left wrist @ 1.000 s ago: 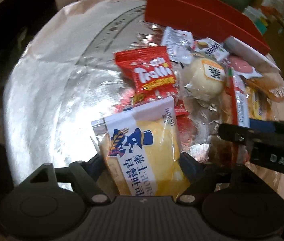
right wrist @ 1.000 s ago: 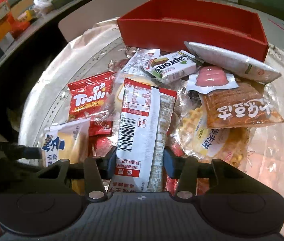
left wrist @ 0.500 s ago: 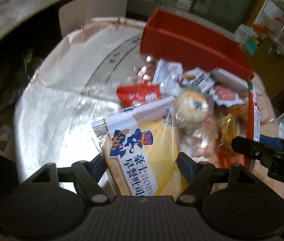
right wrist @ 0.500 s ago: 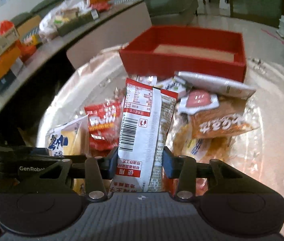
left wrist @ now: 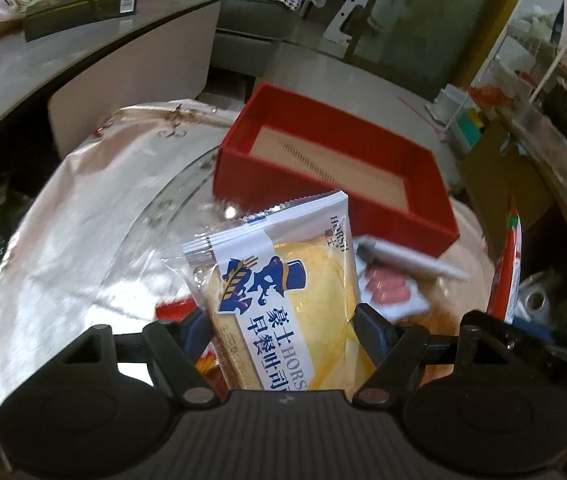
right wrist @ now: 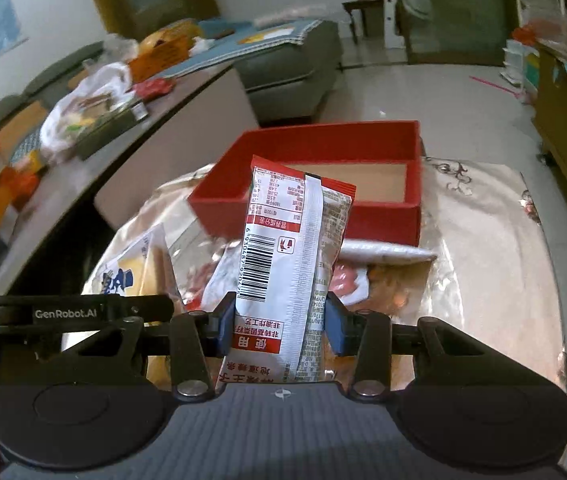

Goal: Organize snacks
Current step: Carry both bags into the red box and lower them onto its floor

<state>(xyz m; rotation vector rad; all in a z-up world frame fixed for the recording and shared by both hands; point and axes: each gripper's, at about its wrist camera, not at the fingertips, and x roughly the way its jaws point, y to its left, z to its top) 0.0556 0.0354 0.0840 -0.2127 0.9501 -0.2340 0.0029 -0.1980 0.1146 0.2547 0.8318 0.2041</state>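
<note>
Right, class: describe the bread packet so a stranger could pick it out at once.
Start at the red box on the foil-covered table. In front of it, lifted above the snack pile, the left gripper clamps the bread packet. Unlike its neighbours, it shows yellow bread through clear wrap with a white-and-blue label.

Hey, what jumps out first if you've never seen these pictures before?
Each gripper holds a snack up front: the left gripper clamps a yellow bread packet, the right gripper a white-and-red barcode packet. Behind both sits an empty red box on the shiny table cover.
</note>
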